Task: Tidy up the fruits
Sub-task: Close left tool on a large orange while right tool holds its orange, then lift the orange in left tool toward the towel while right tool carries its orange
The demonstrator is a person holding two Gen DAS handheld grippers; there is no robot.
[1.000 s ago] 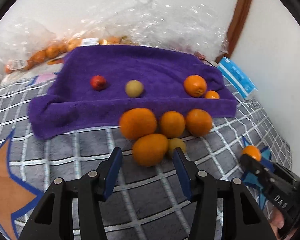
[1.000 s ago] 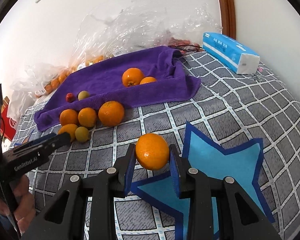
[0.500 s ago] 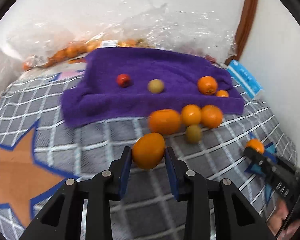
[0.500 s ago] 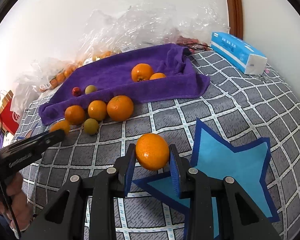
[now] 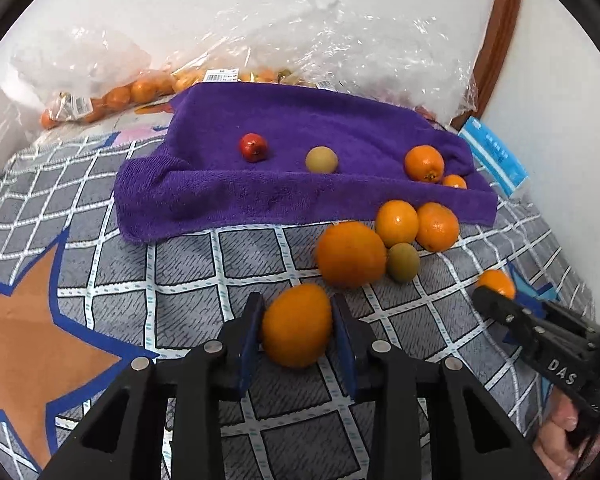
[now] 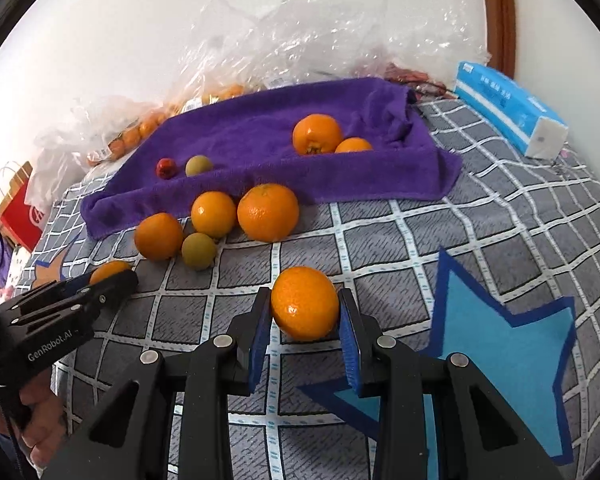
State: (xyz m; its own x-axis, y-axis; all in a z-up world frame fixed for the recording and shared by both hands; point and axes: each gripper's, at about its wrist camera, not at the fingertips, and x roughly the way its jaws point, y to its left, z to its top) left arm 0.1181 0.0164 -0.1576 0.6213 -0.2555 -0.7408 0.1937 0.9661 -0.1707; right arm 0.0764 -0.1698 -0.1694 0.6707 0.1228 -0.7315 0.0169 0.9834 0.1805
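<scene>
My left gripper is shut on an orange, held above the grey checked cover. My right gripper is shut on another orange, held near the blue star patch. A purple towel lies ahead with a small red fruit, a yellow-green fruit and two oranges on it. In front of the towel lie three oranges and a green fruit. The right gripper also shows in the left wrist view, and the left gripper in the right wrist view.
Clear plastic bags with oranges lie behind the towel against the white wall. A blue tissue pack lies at the right by a brown door frame. An orange star patch is at the left. A red bag stands far left.
My left gripper closed on the front orange and drew it back from the cluster toward the left. My right gripper kept hold of its orange and moved slightly nearer the towel.
</scene>
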